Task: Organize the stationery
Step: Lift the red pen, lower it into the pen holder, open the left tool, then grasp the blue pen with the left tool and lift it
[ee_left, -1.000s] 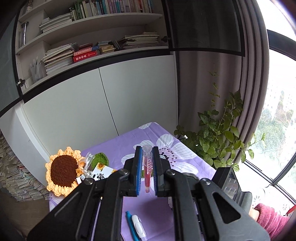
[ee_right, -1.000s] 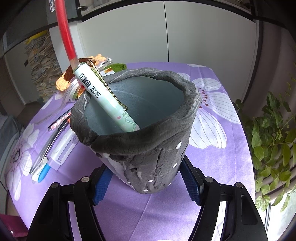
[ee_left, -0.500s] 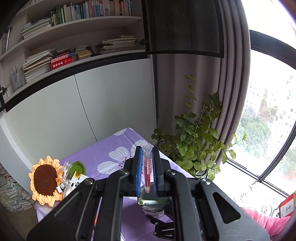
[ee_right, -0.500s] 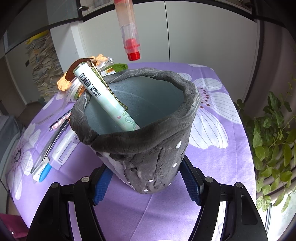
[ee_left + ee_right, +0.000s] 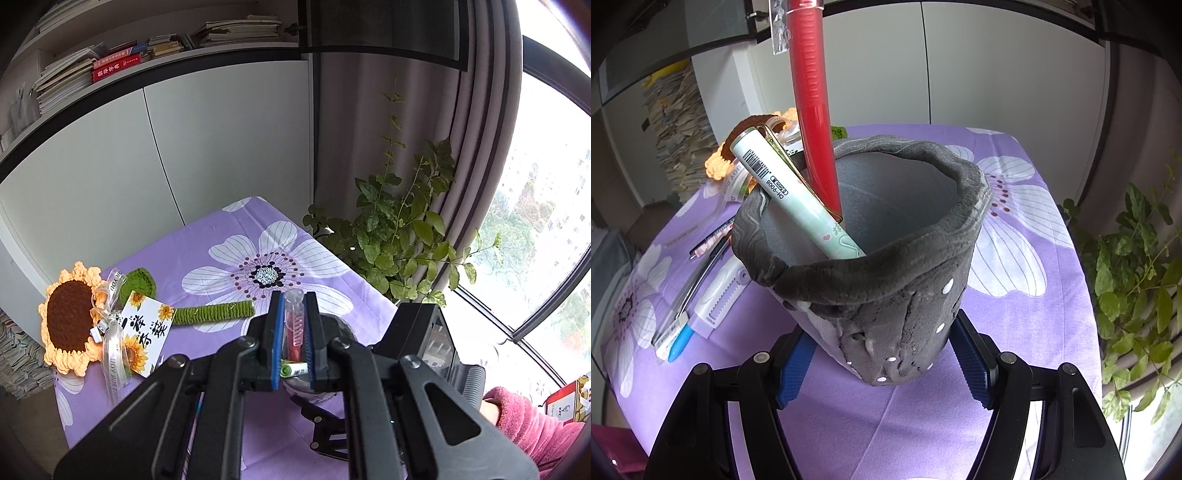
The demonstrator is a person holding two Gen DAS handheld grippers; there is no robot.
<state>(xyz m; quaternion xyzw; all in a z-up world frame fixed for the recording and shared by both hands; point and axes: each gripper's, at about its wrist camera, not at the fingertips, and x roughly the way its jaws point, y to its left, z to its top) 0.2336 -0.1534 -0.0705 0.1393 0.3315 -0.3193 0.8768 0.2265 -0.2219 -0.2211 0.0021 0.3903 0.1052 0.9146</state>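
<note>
My left gripper [image 5: 293, 325] is shut on a red pen [image 5: 294, 328] with a clear cap and holds it upright over the pen cup. In the right wrist view the red pen [image 5: 812, 110] reaches down into the dark grey pen cup [image 5: 886, 295], beside a mint-green pen [image 5: 798, 199] that leans on the cup's left rim. My right gripper [image 5: 882, 358] is shut on the cup's base, one blue pad on each side. The cup stands on the purple flowered tablecloth [image 5: 1034, 332].
Several pens and a white correction tape [image 5: 716, 299] lie on the cloth left of the cup. A crocheted sunflower [image 5: 70, 321] with a card lies at the far left. A leafy plant [image 5: 399, 236] stands past the table's right edge, by the window.
The left gripper has lowered the red pen, whose tip was above the cup, into the cup beside the green pen. The right gripper and the cup have not moved.
</note>
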